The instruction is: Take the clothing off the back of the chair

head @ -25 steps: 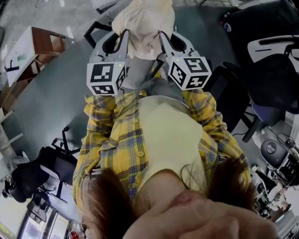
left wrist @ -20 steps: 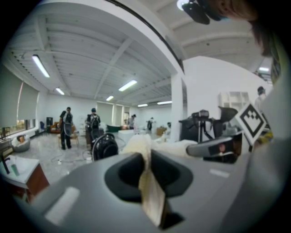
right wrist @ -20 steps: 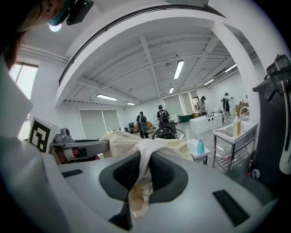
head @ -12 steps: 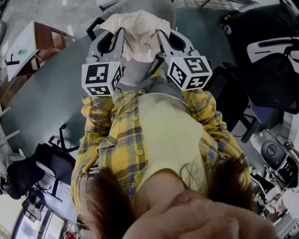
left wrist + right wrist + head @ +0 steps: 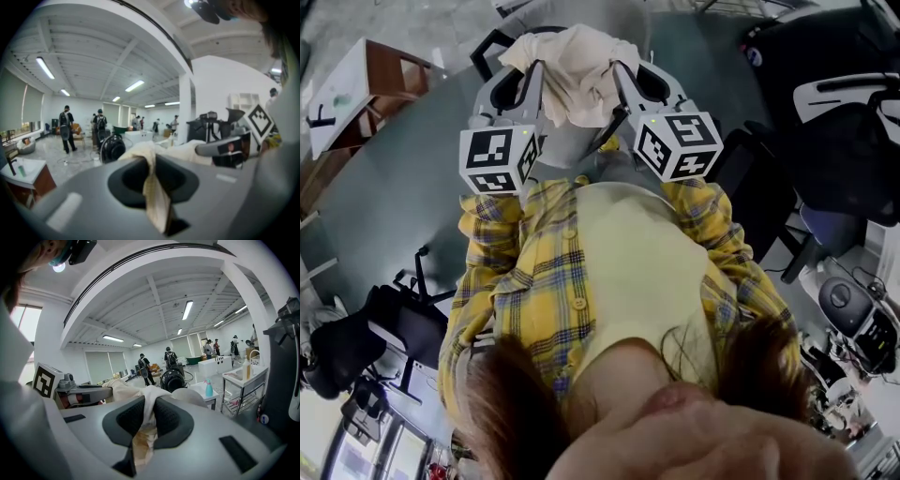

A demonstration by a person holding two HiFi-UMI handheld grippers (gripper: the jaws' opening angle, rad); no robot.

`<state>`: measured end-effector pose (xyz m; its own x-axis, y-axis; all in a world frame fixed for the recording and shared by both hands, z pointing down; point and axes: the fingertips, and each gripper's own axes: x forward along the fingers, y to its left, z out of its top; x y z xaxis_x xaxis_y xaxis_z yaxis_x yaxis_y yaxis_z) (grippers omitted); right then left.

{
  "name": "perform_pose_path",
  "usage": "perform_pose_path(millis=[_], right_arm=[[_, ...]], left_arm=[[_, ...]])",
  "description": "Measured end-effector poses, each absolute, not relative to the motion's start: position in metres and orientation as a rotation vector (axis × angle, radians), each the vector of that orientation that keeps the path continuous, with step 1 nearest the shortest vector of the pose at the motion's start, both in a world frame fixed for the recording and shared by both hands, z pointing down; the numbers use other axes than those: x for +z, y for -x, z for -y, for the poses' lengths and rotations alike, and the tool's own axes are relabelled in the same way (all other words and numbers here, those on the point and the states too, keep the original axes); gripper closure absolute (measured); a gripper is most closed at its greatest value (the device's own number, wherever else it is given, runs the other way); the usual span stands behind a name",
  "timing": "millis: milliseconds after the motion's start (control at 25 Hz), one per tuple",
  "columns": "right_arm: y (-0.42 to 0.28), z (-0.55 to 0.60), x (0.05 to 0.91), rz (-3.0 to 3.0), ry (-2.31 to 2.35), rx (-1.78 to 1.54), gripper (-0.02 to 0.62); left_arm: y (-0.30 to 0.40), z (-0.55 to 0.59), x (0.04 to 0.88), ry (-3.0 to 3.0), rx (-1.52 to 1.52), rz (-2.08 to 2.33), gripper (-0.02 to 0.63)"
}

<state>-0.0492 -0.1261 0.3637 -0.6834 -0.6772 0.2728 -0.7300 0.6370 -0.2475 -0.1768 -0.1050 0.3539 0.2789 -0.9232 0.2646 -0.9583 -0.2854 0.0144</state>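
Note:
A cream piece of clothing (image 5: pixel 574 67) hangs bunched between my two grippers, in front of my chest. In the head view my left gripper (image 5: pixel 538 82) is shut on its left edge and my right gripper (image 5: pixel 619 81) is shut on its right edge. The left gripper view shows a fold of the clothing (image 5: pixel 157 201) pinched in my left gripper (image 5: pixel 153 164). The right gripper view shows a fold of the clothing (image 5: pixel 143 437) clamped in my right gripper (image 5: pixel 143 411). A black armrest (image 5: pixel 485 45) of the chair shows just beyond the cloth; the chair back is mostly hidden.
A wooden and white desk (image 5: pixel 358 92) stands at the left. Black office chairs (image 5: pixel 848 141) crowd the right, and another dark chair (image 5: pixel 389 328) is at the lower left. Far off, people (image 5: pixel 65 127) stand by a floor fan (image 5: pixel 112 148). A table with a spray bottle (image 5: pixel 208 389) lies ahead right.
The left gripper has drifted left, so the cloth is drawn wider between the grippers. The cloth now sits lower in the head view, clear of the frame's top edge.

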Motion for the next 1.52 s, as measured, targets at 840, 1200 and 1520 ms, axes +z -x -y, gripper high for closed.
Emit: perform_pose_path(millis=[840,1200,1520], right_arm=[[0.047,0.119,0.363,2.699,-1.168,0.521,0.554],[0.048,0.118,0.365,2.698,-1.168,0.533,0.554],[0.05,0.117,0.366,2.698,-1.163,0.543,0.554]], left_arm=[[0.177,0.096,0.362,-2.335,0.316,1.767,0.554],[0.179,0.096,0.365,-2.328,0.316,1.77,0.554],[0.18,0.094,0.364,-2.325,0.317,1.766,0.554]])
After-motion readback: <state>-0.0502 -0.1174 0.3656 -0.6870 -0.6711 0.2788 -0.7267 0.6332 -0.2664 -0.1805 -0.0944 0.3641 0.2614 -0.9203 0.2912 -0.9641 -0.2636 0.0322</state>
